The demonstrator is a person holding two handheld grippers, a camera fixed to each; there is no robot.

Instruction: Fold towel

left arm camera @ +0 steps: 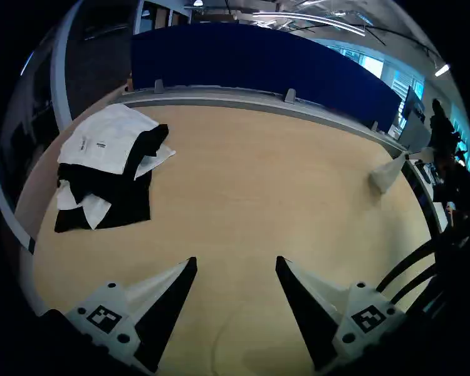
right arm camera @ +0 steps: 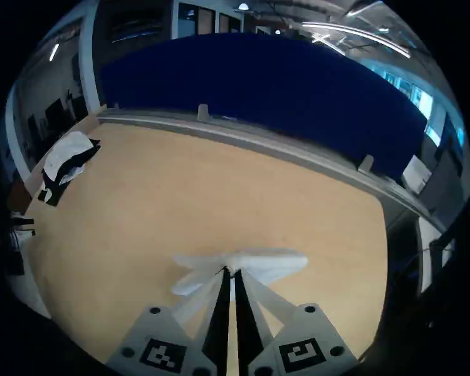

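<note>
On the pale wooden table [right arm camera: 141, 188], toward its near side: one white towel [right arm camera: 260, 258], bunched into a narrow band. Its long axis runs crosswise to the right gripper [right arm camera: 230, 271], with one end reaching out to each side of the fingertips; the left end trails lower and splays. Whether it rests on the wood or hangs just above cannot be told. Right gripper: fingers drawn together, both tips pinching the towel near its middle. Left gripper [left arm camera: 235, 260]: fingers spread wide, nothing between them, poised over bare wood. Heap of black and white cloth [left arm camera: 109, 169]: at the table's far left corner, well apart from both grippers. Small white peaked shape [left arm camera: 388, 172]: at the far right edge in the left gripper view, too small to identify. Far edge: grey rail [right arm camera: 266, 144] backed by a blue partition [right arm camera: 266, 88]. Broad open wood lies between towel, heap and rail.
</note>
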